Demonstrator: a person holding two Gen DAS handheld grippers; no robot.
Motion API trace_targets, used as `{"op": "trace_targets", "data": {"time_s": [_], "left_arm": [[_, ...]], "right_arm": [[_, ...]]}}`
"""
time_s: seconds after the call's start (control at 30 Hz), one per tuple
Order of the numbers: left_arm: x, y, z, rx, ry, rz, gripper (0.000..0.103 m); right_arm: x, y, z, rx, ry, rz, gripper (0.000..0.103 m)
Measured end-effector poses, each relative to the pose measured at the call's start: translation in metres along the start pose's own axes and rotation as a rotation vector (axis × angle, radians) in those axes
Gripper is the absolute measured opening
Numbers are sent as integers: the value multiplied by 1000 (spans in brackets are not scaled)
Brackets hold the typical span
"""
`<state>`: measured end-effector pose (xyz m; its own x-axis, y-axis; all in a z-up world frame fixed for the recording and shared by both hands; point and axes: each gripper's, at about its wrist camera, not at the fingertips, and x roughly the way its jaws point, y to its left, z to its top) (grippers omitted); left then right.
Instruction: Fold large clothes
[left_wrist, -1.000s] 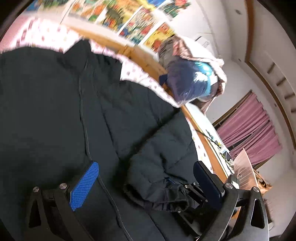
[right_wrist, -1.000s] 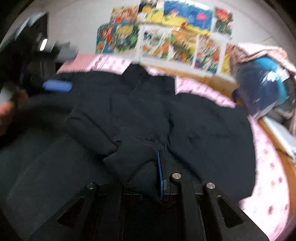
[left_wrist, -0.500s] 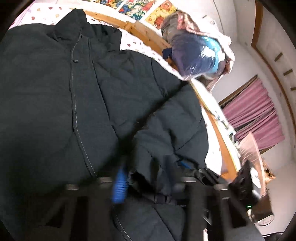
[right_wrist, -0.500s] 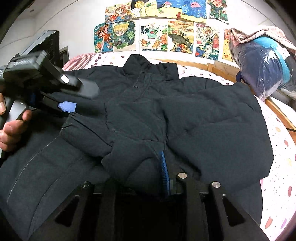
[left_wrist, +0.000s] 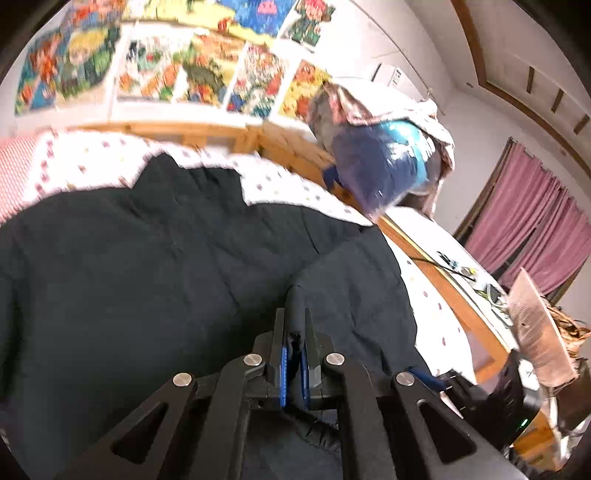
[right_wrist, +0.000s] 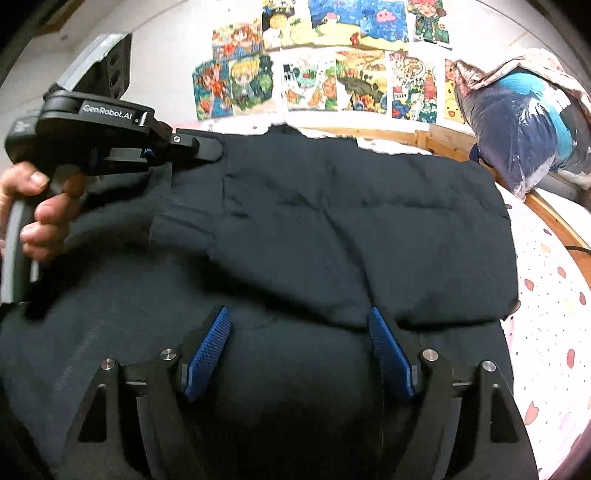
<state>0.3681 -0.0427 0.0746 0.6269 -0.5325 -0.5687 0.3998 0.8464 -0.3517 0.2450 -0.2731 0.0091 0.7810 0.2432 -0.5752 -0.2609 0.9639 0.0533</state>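
A large black padded jacket (right_wrist: 332, 221) lies spread on the bed, its right sleeve folded across the chest. It also fills the left wrist view (left_wrist: 129, 277). My left gripper (left_wrist: 293, 332) is shut on the cuff end of the sleeve (left_wrist: 295, 299). In the right wrist view the left gripper (right_wrist: 199, 147) sits at the upper left, held by a hand, with the sleeve under it. My right gripper (right_wrist: 299, 332) is open and empty, low over the jacket's lower front.
The bed sheet (right_wrist: 554, 314) is white with pink spots. A wooden bed frame (left_wrist: 443, 295) runs along the right. A blue bundle in plastic (right_wrist: 524, 122) sits at the head corner. Posters (right_wrist: 332, 81) cover the wall. Pink curtains (left_wrist: 535, 229) hang at right.
My left gripper closed on the sleeve cuff and carried it up across the jacket. My right gripper let go of the sleeve and opened.
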Motion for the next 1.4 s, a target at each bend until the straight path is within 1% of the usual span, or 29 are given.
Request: {"op": "trace_targets", "data": {"time_s": [0.1,0.17,0.23,0.3,0.37,0.4,0.47,0.57,0.63,0.73,0.83,0.87,0.93,1.0,1.1,1.13,1.17,1.2,1.23,1.27,1.33,1.4], "left_arm": [[-28,18,12,22,-52,85,5],[-40,32,18,32,-78,145,5],[-48,43,20,38,-94,201,5],[-50,59,21,32,-98,263,5],[-47,75,20,15,-89,305,5],[-43,82,20,7,-78,318,5],[-32,95,16,-1,-41,351,5],[-13,116,10,-26,18,401,5],[-3,132,6,-82,53,418,5],[11,151,-3,-160,107,425,6],[22,159,-12,-185,148,436,6],[24,159,-13,-184,155,440,6],[24,155,-14,-180,154,443,7],[17,152,-14,-180,134,441,9],[0,150,-14,-198,99,447,24],[-7,150,-15,-207,84,436,33],[-15,148,-16,-214,64,417,46],[-24,146,-18,-221,38,405,56],[-34,143,-21,-229,7,404,73],[-44,141,-25,-237,-25,398,79],[-62,137,-31,-250,-54,377,80],[-80,135,-40,-268,-68,378,80]], "right_arm": [[-7,-8,11,36,-54,-27,75],[-6,-15,21,74,-80,-38,79],[5,-25,35,128,-79,-66,84],[20,-32,46,155,-66,-74,84],[42,-35,58,160,-41,-72,84],[57,-36,64,163,-13,-82,84],[82,-35,71,165,31,-90,84],[121,-26,78,133,93,-97,84],[147,-18,82,99,153,-93,84],[177,-10,70,100,245,-98,84],[193,-8,61,105,265,-106,89],[193,-6,57,103,269,-110,89],[197,-2,54,90,273,-122,91],[198,-1,52,87,269,-124,92],[187,-2,53,100,240,-126,93],[179,-1,55,98,225,-134,93],[171,-3,56,97,216,-142,93],[164,-1,59,95,203,-149,92],[159,1,62,93,192,-146,92],[151,5,66,88,176,-133,93],[139,15,73,70,161,-114,93],[129,25,78,53,148,-99,93]]}}
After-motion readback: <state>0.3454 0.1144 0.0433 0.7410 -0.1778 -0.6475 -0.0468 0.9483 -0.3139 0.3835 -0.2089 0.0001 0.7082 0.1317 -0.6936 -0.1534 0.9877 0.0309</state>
